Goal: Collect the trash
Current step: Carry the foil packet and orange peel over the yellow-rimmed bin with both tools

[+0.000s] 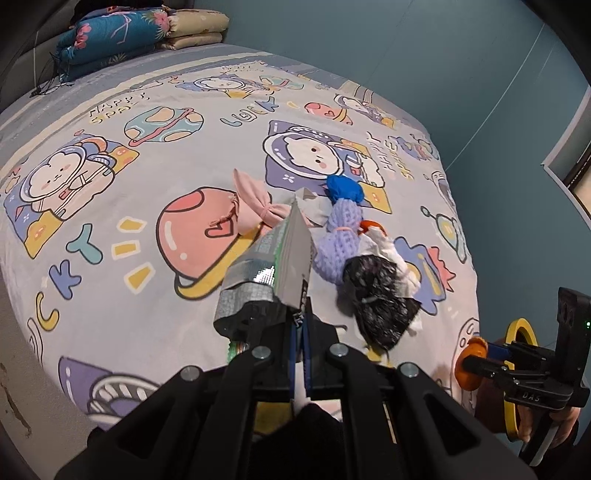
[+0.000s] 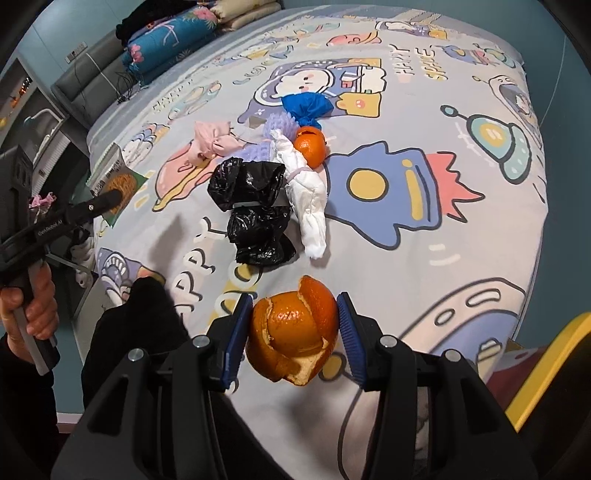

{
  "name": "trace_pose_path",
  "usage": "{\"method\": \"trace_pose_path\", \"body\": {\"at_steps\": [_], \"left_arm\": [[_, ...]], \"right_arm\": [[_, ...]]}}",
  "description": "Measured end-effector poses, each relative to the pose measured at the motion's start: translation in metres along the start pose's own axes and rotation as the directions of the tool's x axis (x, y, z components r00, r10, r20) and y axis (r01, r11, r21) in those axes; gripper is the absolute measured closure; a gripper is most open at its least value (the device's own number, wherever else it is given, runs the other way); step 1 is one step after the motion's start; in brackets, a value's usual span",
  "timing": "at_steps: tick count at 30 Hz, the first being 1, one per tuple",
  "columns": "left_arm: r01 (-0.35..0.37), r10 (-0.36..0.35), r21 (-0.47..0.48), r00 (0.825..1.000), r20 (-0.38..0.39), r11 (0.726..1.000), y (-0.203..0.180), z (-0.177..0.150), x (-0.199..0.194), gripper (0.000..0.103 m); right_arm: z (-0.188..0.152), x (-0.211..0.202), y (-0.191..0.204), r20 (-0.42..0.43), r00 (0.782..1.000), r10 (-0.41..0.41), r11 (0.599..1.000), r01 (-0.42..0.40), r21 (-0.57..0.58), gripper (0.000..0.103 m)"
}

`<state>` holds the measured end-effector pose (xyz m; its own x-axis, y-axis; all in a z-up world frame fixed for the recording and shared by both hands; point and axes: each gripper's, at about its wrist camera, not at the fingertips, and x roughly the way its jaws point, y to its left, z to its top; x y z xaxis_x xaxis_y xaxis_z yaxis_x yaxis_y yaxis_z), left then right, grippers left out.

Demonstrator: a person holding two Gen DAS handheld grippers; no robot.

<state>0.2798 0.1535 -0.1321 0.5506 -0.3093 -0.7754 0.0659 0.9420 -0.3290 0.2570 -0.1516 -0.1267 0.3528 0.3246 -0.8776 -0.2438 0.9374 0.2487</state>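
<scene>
You are working in a bedroom of a home. A bed (image 1: 155, 314) fills most of both views, spread with a children's cartoon sheet of astronaut animals, planets and rockets. At its head you can see folded quilts (image 2: 173, 35), one blue with flowers and one beige (image 1: 195, 27), stacked against a grey padded headboard (image 2: 86, 79). The walls (image 1: 406, 55) around you are painted plain teal, and shelving (image 2: 26, 99) stands beside the headboard in the right wrist view.
</scene>
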Motion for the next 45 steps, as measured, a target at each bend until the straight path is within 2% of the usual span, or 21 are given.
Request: {"method": "trace_pose_path", "body": {"at_steps": [4,10,25,37,45], "left_arm": [[0.018,-0.018,-0.006,1.0,-0.013,1.0,-0.014,-0.012,-0.004,0.101],[0.058,-0.056,0.034,0.997,-0.053,0.998,-0.047,-0.033,-0.001,0.1],[0.155,-0.143,0.143,0.985,-0.095,0.977,-0.128,-0.05,-0.003,0.1],[0.259,-0.23,0.25,0.963,-0.141,0.933,-0.215,-0.062,-0.008,0.101],[0.328,-0.283,0.273,0.94,-0.193,0.904,-0.249,-0.077,-0.01,0.101]], "right_arm": [[-0.007,-0.012,-0.005,0.005,1.0,0.008,1.0,-0.008,0.004,0.059],[-0.021,-0.031,-0.019,0.005,1.0,0.014,1.0,-0.014,0.025,0.059],[-0.05,-0.099,-0.077,0.098,0.994,-0.043,0.987,0.027,0.158,0.059],[-0.071,-0.147,-0.131,0.187,0.978,-0.094,0.957,0.037,0.286,0.058],[-0.088,-0.166,-0.166,0.236,0.963,-0.126,0.93,0.032,0.367,0.058]]}}
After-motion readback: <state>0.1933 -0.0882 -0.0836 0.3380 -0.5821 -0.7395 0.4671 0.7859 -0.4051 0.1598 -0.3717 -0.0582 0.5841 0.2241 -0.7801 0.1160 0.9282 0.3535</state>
